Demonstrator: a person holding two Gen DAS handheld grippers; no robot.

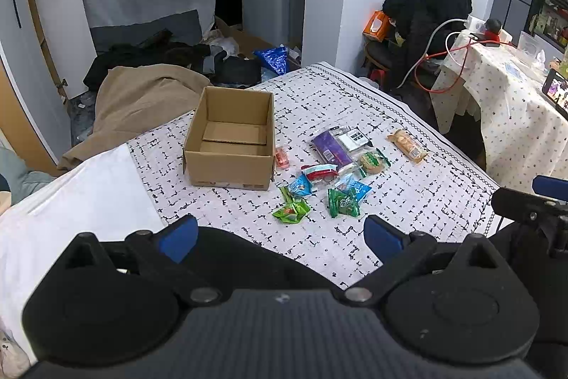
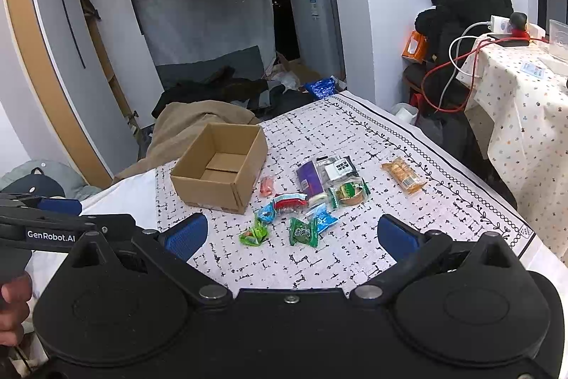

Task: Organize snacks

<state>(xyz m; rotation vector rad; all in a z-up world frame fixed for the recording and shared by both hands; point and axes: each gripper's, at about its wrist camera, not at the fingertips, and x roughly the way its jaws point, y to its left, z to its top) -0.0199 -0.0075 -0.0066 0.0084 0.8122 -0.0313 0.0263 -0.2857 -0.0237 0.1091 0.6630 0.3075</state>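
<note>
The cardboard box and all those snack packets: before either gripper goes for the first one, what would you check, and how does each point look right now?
1. Cardboard box open, upright and holding nothing: ok.
2. Left gripper open and holding nothing: ok.
3. Right gripper open and holding nothing: ok.
4. Nearest snacks lie apart enough to pinch singly: the green packet and the lime packet lie apart from each other: ok. The purple packet sits in an overlapping cluster: not ok.
5. Nothing blocks the way to the box: the small pink packet lies right beside its wall: cannot tell.
6. The biscuit pack lies alone, away from the table edge: ok.
</note>
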